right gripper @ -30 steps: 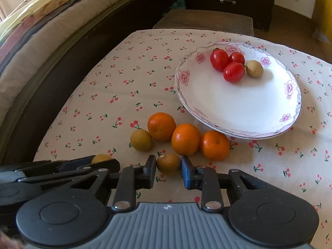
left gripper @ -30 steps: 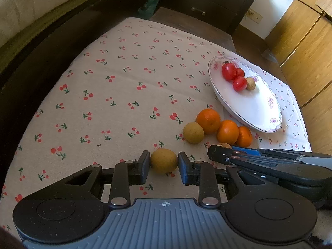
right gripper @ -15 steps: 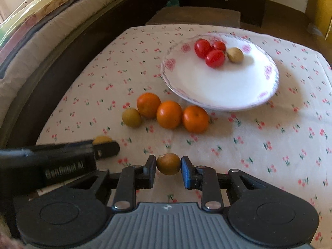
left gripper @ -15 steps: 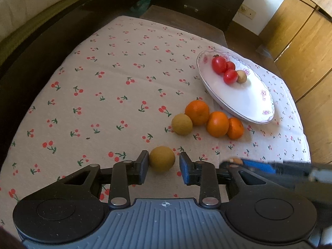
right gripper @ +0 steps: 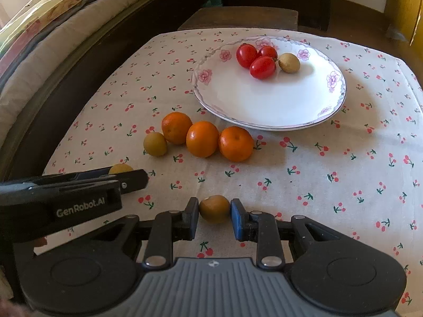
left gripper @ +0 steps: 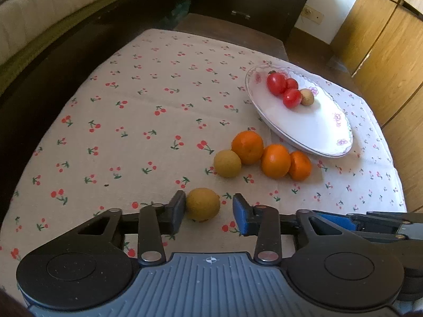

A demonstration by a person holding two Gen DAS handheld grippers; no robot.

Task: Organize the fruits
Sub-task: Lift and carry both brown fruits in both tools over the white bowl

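Note:
A yellow-brown longan [left gripper: 202,204] lies on the cherry-print cloth between the pads of my left gripper [left gripper: 208,206]. The left pad touches it and the right pad stands off it, so the gripper is open. My right gripper [right gripper: 214,211] is shut on another longan [right gripper: 214,208] near the front of the table. Three oranges [right gripper: 202,138] sit in a row with a third longan [right gripper: 155,144] at their left end. Behind them the white flowered plate [right gripper: 264,100] holds three cherry tomatoes [right gripper: 261,66] and one longan [right gripper: 289,63].
A bed [right gripper: 39,39] runs along the left side of the table. A dark stool [right gripper: 238,17] and a dark drawer cabinet [left gripper: 251,2] stand beyond the far edge. Wooden cupboard doors [left gripper: 383,52] close off the right. The left gripper's body [right gripper: 79,192] reaches in beside the right one.
The left jaws have widened, and the right pad has come off the longan. The right gripper has drawn back from the oranges toward the near edge, carrying its longan.

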